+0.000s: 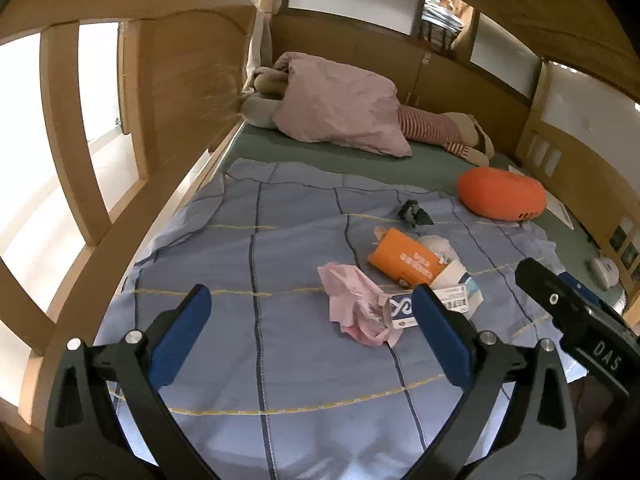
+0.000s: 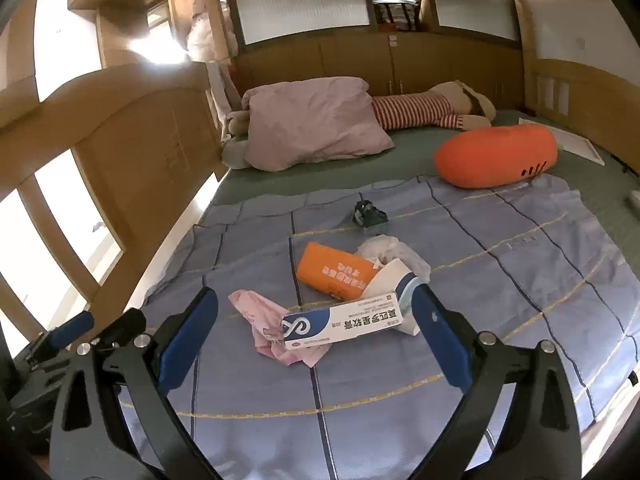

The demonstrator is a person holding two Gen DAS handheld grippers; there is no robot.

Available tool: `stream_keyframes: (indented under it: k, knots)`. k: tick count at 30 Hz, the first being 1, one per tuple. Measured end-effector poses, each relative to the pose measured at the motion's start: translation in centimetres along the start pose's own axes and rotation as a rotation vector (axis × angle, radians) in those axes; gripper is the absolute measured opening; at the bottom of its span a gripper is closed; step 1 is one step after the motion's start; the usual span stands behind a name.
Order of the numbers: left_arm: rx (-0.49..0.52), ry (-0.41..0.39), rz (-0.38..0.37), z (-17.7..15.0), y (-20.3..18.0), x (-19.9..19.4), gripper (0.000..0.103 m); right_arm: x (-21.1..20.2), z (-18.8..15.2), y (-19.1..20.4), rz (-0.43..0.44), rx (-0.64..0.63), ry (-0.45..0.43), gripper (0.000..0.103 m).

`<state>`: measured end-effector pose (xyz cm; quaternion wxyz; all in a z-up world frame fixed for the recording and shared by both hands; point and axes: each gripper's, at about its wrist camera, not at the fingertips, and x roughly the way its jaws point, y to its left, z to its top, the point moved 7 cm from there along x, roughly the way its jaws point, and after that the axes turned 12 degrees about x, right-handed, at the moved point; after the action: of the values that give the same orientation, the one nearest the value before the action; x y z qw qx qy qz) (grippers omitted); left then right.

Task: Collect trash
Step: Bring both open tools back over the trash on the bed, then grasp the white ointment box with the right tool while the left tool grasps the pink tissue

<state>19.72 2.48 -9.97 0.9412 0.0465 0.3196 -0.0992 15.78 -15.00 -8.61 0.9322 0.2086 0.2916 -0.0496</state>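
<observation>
A litter pile sits mid-bed on the blue quilt (image 2: 500, 264). Both grippers — left (image 1: 312, 336), right (image 2: 316, 336) — hover spread wide, empty. The white carton (image 2: 340, 326) looks light, stiff, crushable — pinch its long sides. The pink wrapper (image 2: 264, 320) looks limp.

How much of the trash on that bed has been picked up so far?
Nothing looks collected yet. Both the left hand-held gripper and right hand-held gripper are open and empty above the blanket. Still lying there: the pink wrapper, white-and-blue box, orange packet, crumpled tissue and dark scrap.
</observation>
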Motion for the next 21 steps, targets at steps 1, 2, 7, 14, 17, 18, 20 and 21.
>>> stream_keyframes:
  k: [1,2,7,14,17,18,20,21]
  knots:
    - [0.001,0.001,-0.001,-0.05,-0.09,0.03,0.1,0.11,-0.03,-0.11,0.002,0.004,0.002,0.095]
    - [0.002,0.004,-0.002,-0.11,-0.15,0.11,0.1,0.17,-0.05,-0.18,0.003,0.008,0.005,0.096]
    - [0.004,0.017,-0.006,-0.37,-0.34,0.33,0.1,0.22,-0.08,-0.21,0.004,0.005,0.002,0.095]
    - [0.013,0.02,-0.009,-0.51,-0.84,0.29,0.1,0.12,-0.28,-0.3,0.003,0.004,0.004,0.095]
    - [0.016,0.021,-0.01,-0.55,-0.91,0.27,0.1,0.12,-0.3,-0.36,0.003,0.004,0.002,0.096]
    - [0.015,0.021,-0.01,-0.55,-0.91,0.26,0.1,0.12,-0.31,-0.39,0.004,0.005,0.004,0.096]
    - [0.015,0.022,-0.009,-0.56,-0.93,0.27,0.1,0.1,-0.3,-0.4,0.005,0.004,0.003,0.096]
    - [0.015,0.024,-0.009,-0.58,-0.93,0.29,0.1,0.08,-0.3,-0.41,0.006,0.003,0.003,0.096]
